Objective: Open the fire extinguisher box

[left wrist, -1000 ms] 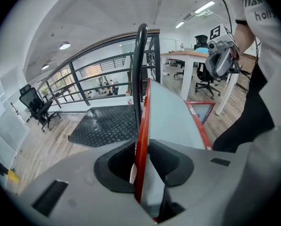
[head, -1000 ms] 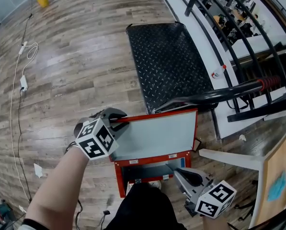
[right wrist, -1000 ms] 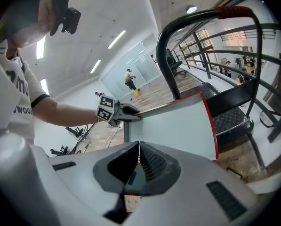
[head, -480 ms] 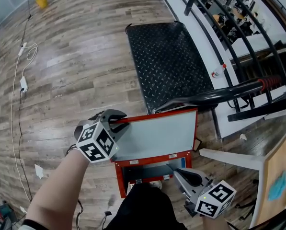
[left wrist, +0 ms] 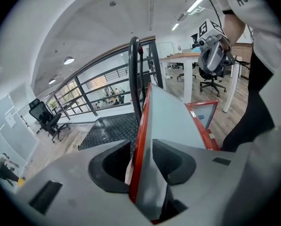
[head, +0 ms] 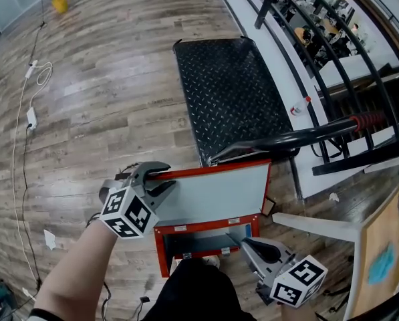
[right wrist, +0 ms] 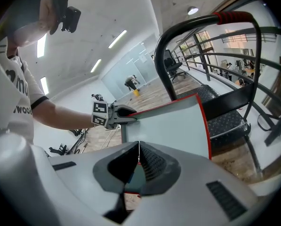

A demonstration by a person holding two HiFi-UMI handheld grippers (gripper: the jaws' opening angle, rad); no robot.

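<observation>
The red fire extinguisher box (head: pixel 164 261) stands on the wood floor at my feet. Its grey lid (head: pixel 212 192) with a red rim is raised and leans back toward a cart handle. My left gripper (head: pixel 162 178) is at the lid's upper left corner. Its jaws straddle the red lid edge (left wrist: pixel 141 126) and are opening, with a slim gap on one side. My right gripper (head: pixel 247 246) hangs low at the box's front right, shut and empty. In the right gripper view its jaws (right wrist: pixel 139 148) meet in front of the lid (right wrist: pixel 173 124).
A black diamond-plate cart platform (head: pixel 226 92) lies just behind the box, its black handle with a red grip (head: pixel 306 134) right over the lid. A dark railing (head: pixel 333 39) runs along the right. A white table leg (head: pixel 313 223) and floor cables (head: pixel 29 112) flank the box.
My left gripper has shifted slightly down and left along the lid's corner and its jaws stand wider. The lid stays raised and the right gripper has hardly moved.
</observation>
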